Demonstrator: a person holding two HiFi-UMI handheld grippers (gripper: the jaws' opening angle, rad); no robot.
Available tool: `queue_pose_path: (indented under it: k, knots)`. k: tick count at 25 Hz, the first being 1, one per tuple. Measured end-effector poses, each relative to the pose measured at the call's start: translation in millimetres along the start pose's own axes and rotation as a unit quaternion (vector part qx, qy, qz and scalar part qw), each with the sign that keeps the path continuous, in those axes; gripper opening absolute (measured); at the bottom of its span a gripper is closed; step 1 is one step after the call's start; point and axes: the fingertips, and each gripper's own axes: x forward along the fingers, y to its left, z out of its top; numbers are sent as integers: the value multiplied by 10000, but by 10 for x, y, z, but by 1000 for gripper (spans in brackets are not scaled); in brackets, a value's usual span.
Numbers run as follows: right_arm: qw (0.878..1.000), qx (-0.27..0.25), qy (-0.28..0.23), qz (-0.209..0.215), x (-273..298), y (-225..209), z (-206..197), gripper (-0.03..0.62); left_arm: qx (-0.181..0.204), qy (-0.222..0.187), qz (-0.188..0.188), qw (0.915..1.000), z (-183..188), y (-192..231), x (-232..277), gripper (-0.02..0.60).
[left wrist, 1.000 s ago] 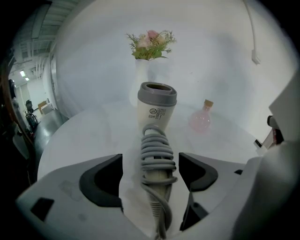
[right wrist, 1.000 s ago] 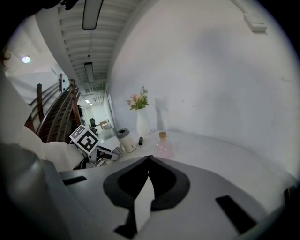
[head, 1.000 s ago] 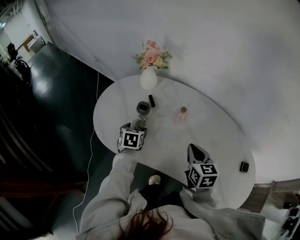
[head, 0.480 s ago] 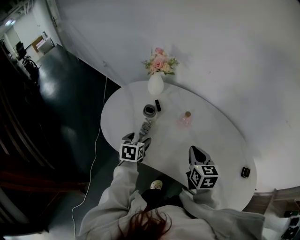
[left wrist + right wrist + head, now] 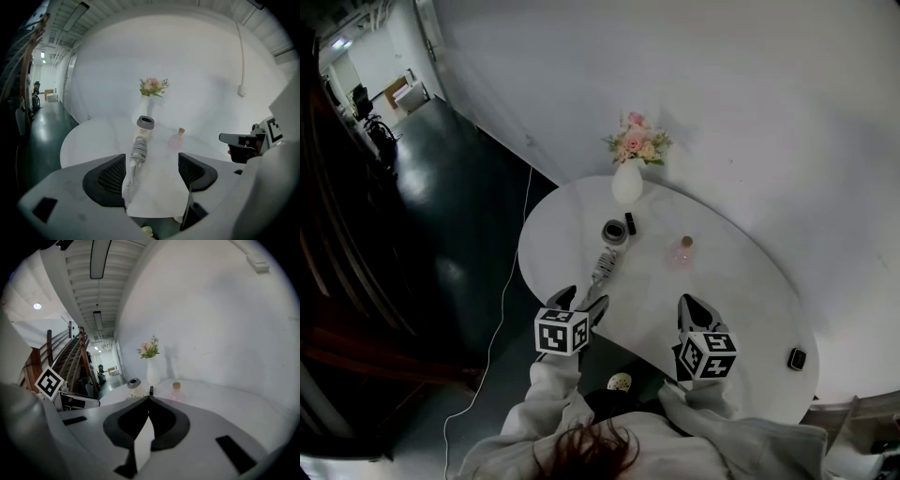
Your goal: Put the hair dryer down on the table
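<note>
A white hair dryer [image 5: 607, 251] with a grey nozzle lies flat on the white table [image 5: 741, 291], its cord wound round the handle. My left gripper [image 5: 583, 302] hovers open at the table's near edge, a short way back from the handle and touching nothing. In the left gripper view the hair dryer [image 5: 142, 135] lies ahead of the open left gripper [image 5: 150, 172], beyond its tips. My right gripper [image 5: 689, 306] is shut and empty over the near edge, further right. From the right gripper [image 5: 149, 399] the hair dryer's nozzle [image 5: 134, 383] shows at the left.
A white vase of pink flowers [image 5: 627, 178] stands at the table's far edge, with a small black item [image 5: 630, 224] beside the nozzle. A pink bottle [image 5: 682, 251] stands mid-table. A small black device [image 5: 797, 358] lies at the right end. A white cable [image 5: 499, 314] runs over the dark floor.
My left gripper has let go of the hair dryer's handle and drawn back toward the near edge. The hair dryer stays lying on the table. The right gripper has hardly moved.
</note>
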Motion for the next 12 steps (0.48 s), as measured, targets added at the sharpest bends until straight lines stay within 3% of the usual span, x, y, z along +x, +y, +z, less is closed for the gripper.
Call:
queue_pose_path:
  k: [7, 12]
  knots:
    - [9996, -9, -272, 94, 46, 33, 228, 49, -29, -657, -149, 9977, 289, -72, -368, 342]
    - [9988, -1, -453, 194, 52, 79, 358, 49, 125, -1322, -270, 9908, 574, -110, -610, 342]
